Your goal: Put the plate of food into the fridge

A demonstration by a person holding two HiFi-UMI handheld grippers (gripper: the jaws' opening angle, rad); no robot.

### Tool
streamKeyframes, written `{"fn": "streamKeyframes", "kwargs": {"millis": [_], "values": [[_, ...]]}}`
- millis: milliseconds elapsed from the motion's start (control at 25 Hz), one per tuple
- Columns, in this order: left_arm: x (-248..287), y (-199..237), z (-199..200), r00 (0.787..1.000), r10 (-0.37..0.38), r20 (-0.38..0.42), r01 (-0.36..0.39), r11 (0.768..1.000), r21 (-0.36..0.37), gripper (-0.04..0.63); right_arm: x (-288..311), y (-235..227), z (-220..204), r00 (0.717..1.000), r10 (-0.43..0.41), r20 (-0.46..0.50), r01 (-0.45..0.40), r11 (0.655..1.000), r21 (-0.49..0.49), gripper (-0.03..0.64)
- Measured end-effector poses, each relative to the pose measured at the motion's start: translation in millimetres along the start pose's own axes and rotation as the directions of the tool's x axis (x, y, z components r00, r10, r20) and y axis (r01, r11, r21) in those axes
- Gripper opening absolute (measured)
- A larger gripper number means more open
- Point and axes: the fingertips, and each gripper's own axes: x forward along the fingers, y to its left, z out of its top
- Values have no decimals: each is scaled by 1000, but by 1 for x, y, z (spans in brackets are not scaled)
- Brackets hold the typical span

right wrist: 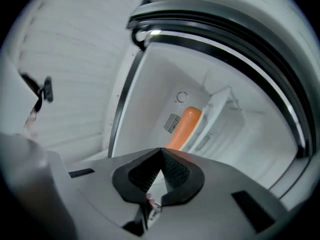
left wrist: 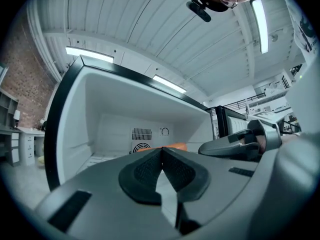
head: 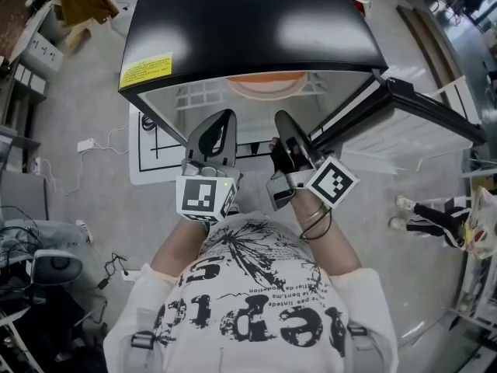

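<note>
A small fridge [head: 248, 22] with a black top stands open in front of me, its door [head: 404, 103] swung out to the right. An orange plate [head: 264, 84] rests on the white wire shelf [head: 200, 93] inside; any food on it is hidden. The same plate [left wrist: 175, 146] peeks over the left jaws, and the plate [right wrist: 184, 126] shows tilted in the right gripper view. My left gripper [head: 225, 121] and right gripper [head: 281, 121] hover side by side just outside the fridge mouth. In their own views the left gripper [left wrist: 161, 149] and the right gripper [right wrist: 161, 150] are both shut, with nothing between the jaws.
A white mat [head: 151, 150] with black lines lies under the fridge. A power strip [head: 85, 144] and cables trail on the grey floor at left. Another person's feet [head: 404, 204] stand at right, beside the open door. Clutter and shelving line both sides of the room.
</note>
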Motion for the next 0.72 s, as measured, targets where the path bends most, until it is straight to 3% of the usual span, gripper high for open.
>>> {"fn": "streamKeyframes", "kwargs": {"millis": [40,120,240,400,560,640,720], "values": [[-1,-1,0,1000,-1,0,1,1000,2,6,1,4,-2,1000,-15,-18,13,994,-113,2],[-3,-3,1,1000,-3,1,3,1000,4,6,0,8,-4,998,-53,-41,37,947,-318,2],[-4,-5,2,1000,-4,6,3,1000,8,6,-1,15,-8,994,-92,-55,51,863,-503,2],[-6,-5,4,1000,-4,11,4,1000,16,6,0,20,-13,990,-130,-55,61,748,-660,2],[-8,-5,4,1000,-1,11,1,1000,21,6,1,25,-20,986,-157,-46,58,597,-800,2],[-9,-4,4,1000,3,11,-4,1000,25,6,1,30,-21,989,-146,-35,53,555,-830,2],[-11,-1,7,1000,12,20,-13,1000,27,6,0,33,-21,991,-133,-24,52,538,-841,2]]}}
